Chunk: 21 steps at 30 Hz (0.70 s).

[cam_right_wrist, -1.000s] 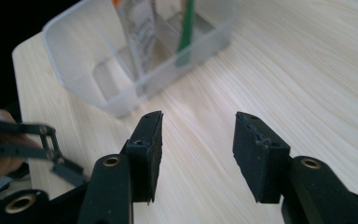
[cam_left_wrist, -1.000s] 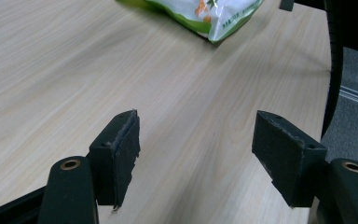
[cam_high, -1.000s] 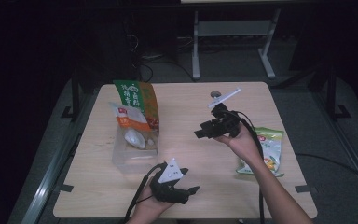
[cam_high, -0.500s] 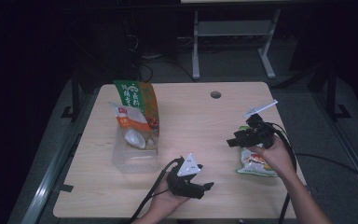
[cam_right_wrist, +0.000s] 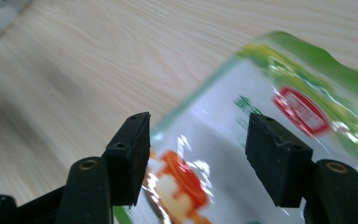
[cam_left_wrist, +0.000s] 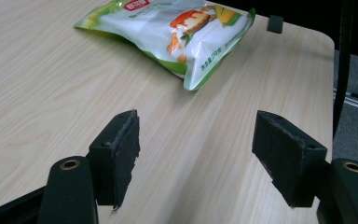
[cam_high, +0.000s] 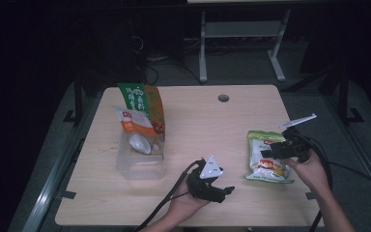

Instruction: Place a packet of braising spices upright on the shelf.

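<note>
The right gripper (cam_high: 270, 151), jaws apart, hovers just over the flat green-and-white plastic snack bag (cam_high: 266, 157) on the light wooden table (cam_high: 198, 121), while the left gripper (cam_high: 222, 189) is also open nearby.

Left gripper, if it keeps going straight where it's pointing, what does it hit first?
Probably the green and white snack bag: it lies ahead of the open left gripper, with bare table between them. How low the gripper rides is unclear.

Dim room, table lit from above; close bag (cam_right_wrist: 279, 154) blurred.
</note>
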Motion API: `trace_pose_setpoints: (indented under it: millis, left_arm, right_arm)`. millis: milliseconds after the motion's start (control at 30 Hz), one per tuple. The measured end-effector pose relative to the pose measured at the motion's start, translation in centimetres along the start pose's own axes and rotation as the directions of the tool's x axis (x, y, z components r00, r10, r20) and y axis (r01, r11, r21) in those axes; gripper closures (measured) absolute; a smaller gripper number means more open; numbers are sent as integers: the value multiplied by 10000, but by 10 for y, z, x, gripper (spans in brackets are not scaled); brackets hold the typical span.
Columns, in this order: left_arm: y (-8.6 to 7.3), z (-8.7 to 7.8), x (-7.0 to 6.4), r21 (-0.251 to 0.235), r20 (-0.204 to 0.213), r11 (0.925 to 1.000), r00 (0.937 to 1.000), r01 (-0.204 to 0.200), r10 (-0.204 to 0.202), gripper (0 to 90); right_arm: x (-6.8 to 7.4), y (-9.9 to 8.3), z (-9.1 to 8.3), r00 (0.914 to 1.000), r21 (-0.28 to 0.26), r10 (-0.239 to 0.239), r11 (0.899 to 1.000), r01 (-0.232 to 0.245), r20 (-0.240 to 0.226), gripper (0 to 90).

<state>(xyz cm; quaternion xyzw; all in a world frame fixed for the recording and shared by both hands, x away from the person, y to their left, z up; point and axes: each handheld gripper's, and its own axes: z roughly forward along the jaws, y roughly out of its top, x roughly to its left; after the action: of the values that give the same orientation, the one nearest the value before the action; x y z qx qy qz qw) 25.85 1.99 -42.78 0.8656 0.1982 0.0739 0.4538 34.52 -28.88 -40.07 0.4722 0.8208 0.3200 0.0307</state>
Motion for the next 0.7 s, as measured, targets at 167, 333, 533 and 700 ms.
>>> trace_pose_setpoints:
  millis: [167,333,533,700]
  left_arm:
    - [4,6,-1,-27,94,10000,10000,-1,1,314]
    - [6,11,-2,-27,182,10000,9998,74,-73,312]
    - [8,15,-3,-49,221,9998,9996,184,-183,311]
    - [8,16,-2,44,209,9999,9997,96,-96,310]
  right_arm:
    - [-18,-15,-5,9972,-5,603,9982,-603,447,381]
    - [-31,-26,-9,9923,73,1007,9948,-1015,722,366]
    - [-44,-35,-11,9852,67,1420,9897,-1433,964,350]
    - [-51,-40,-8,9821,120,1612,9865,-1632,972,343]
